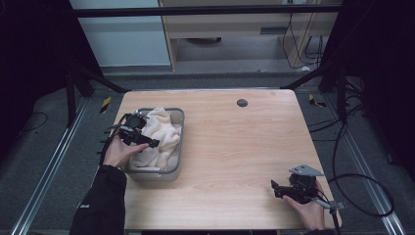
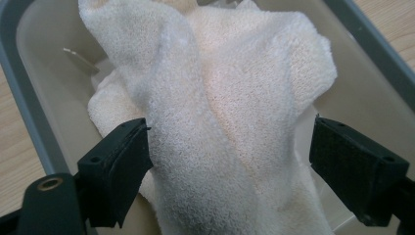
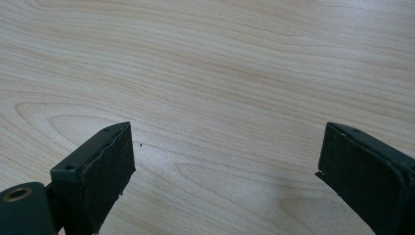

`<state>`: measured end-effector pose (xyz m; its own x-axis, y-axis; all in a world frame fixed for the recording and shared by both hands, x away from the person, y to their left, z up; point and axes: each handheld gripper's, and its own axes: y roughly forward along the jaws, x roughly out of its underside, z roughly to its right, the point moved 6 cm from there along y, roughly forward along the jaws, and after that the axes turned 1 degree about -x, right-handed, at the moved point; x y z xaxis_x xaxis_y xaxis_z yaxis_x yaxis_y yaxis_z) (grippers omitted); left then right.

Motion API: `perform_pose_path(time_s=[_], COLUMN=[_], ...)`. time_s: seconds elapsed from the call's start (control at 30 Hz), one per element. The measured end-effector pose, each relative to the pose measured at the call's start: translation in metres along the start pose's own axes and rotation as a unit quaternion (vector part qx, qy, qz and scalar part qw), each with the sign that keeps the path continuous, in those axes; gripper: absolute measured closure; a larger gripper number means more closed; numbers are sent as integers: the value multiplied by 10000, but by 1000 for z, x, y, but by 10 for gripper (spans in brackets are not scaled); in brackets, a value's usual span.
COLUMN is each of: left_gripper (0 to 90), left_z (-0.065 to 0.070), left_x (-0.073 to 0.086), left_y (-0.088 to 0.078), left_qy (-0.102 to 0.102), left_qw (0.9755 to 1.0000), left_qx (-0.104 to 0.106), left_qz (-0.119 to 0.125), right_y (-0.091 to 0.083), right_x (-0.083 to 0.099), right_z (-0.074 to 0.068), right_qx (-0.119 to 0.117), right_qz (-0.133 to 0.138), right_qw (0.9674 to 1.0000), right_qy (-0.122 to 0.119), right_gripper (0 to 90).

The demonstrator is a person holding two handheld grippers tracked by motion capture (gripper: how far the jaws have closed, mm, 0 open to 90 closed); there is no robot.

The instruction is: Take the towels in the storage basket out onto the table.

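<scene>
A cream towel point(image 1: 164, 131) lies bunched in a grey bin point(image 1: 180, 147) at the table's left. My left gripper point(image 1: 149, 142) reaches into the bin over the towel. In the left gripper view the towel point(image 2: 220, 98) rises as a fold between the wide jaws of that gripper point(image 2: 230, 134). The left pad point(image 2: 122, 161) brushes its edge, while the right pad point(image 2: 350, 161) stands off it, so nothing is pinched. The bin's pale inner wall point(image 2: 39, 68) shows behind. My right gripper point(image 1: 277, 188) rests low near the table's front right corner, jaws wide apart over bare wood point(image 3: 227, 132).
The wooden table point(image 1: 235, 147) has a dark round grommet point(image 1: 242, 103) near its far edge. A black cable point(image 1: 362, 196) loops off the right gripper past the table's right side. Dark frame posts stand at both far corners.
</scene>
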<state>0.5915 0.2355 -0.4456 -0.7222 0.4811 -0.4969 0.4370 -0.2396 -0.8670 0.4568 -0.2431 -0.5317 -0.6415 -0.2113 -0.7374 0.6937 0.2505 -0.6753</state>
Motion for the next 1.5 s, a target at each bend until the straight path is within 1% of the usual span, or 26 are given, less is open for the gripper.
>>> perform_pose_path(time_s=[0.17,0.3,0.37,0.47,0.57,0.77,0.87,0.97,1.07,1.2,1.4,1.47,1.5], left_gripper=[140,141,147,164,187,271,333,392,469,548,605,613,615], left_z=[-2,-2,-1,-1,0,1,1,1,1,2,3,3,3], left_x=[5,8,8,9,11,13,14,15,16,16,16,15,14], left_y=[10,14,16,17,19,23,24,24,24,22,19,16,13], left_qy=[-64,-65,-97,-89,-153,-236,-309,-338,-405,-402,-378,-392,-391], left_qw=[9999,9998,9998,9997,9995,9990,9986,9981,9979,9980,9986,9987,9987], left_qx=[90,78,94,93,103,92,109,131,124,71,-16,-14,-22], left_qz=[-127,-181,-172,-205,-249,-376,-424,-493,-499,-491,-378,-338,-317], right_y=[1,1,2,2,2,2,2,2,2,2,2,2,2], right_x=[0,1,1,2,2,2,2,2,2,2,2,2,2], right_z=[0,-1,-1,-1,-2,-3,-3,-3,-3,-4,-4,-3,-4], right_qx=[-11,-29,-16,-33,-57,-68,-73,-74,-81,-90,-86,-74,-89], right_qz=[-25,-66,-79,-95,-127,-143,-142,-146,-143,-153,-158,-147,-144], right_qw=[10000,10000,9999,9999,9999,9999,9999,9999,9999,9998,9998,9998,9998], right_qy=[-45,-20,-59,-58,-25,-36,-47,-48,-41,-42,-46,-69,-42], right_gripper=[64,62,61,61,60,59,59,59,59,59,59,59,59])
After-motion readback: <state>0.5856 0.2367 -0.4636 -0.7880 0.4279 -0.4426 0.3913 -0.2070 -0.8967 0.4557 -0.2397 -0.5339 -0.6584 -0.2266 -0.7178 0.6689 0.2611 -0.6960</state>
